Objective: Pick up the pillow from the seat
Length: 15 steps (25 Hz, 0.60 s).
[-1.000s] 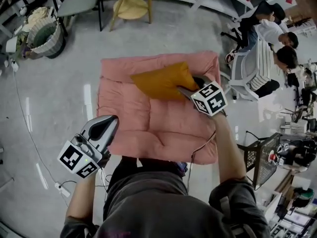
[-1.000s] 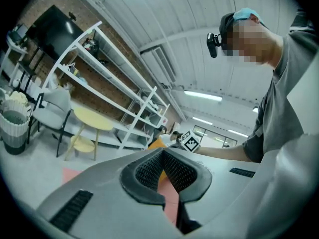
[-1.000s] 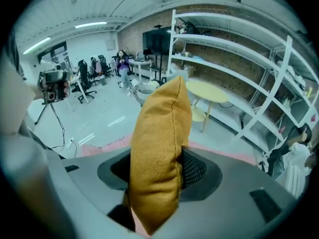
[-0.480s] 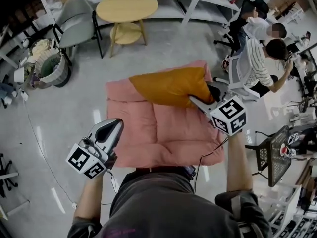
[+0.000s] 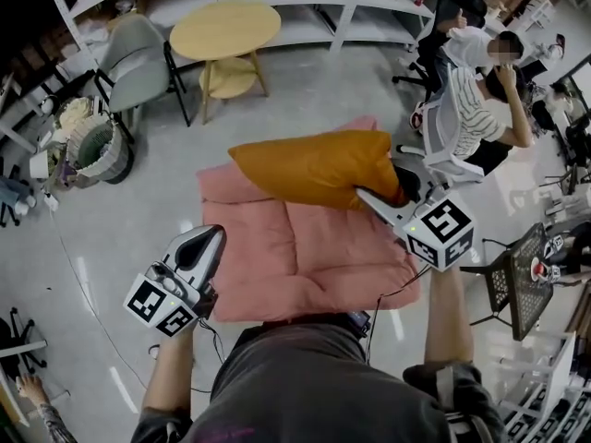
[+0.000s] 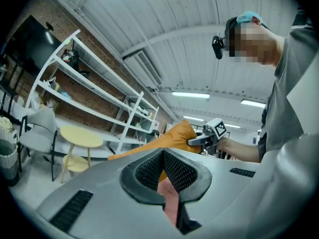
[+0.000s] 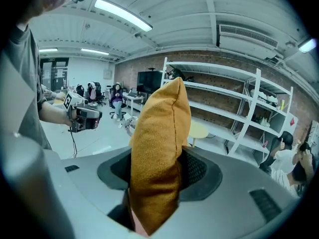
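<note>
The orange pillow hangs in the air over the pink seat cushion, which lies on the floor. My right gripper is shut on the pillow's right end; in the right gripper view the pillow fills the gap between the jaws and stands up from them. My left gripper is over the cushion's near left corner, apart from the pillow, shut with nothing in it. The left gripper view shows the pillow ahead, the right gripper clamped on it, and a strip of pink cushion below.
A round yellow table and a grey-green chair stand beyond the cushion, with white shelving behind. A basket is at the left. Seated people and a wire cart are at the right. A cable trails on the floor.
The right gripper has risen with the pillow, which has come up off the pink cushion. The left gripper has risen a little and stays shut.
</note>
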Tool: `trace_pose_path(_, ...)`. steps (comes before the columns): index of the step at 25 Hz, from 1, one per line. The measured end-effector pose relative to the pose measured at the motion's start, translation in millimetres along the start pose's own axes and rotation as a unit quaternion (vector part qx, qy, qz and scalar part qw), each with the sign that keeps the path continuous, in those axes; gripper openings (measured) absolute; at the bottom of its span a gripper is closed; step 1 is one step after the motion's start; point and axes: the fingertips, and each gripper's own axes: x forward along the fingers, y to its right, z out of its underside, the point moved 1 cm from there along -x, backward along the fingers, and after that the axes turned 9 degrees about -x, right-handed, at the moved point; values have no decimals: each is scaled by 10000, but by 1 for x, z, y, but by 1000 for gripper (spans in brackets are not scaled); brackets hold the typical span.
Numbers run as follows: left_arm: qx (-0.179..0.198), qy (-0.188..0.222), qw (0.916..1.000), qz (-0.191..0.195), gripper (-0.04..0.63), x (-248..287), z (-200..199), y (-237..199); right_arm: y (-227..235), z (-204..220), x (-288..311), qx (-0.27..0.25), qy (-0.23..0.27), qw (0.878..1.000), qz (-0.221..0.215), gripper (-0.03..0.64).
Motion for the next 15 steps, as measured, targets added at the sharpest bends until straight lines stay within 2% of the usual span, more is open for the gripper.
trace_pose_path(15, -67, 47, 10000, 31, 11, 16, 0, 6, 2, 6, 1, 280, 30, 9996, -17, 238)
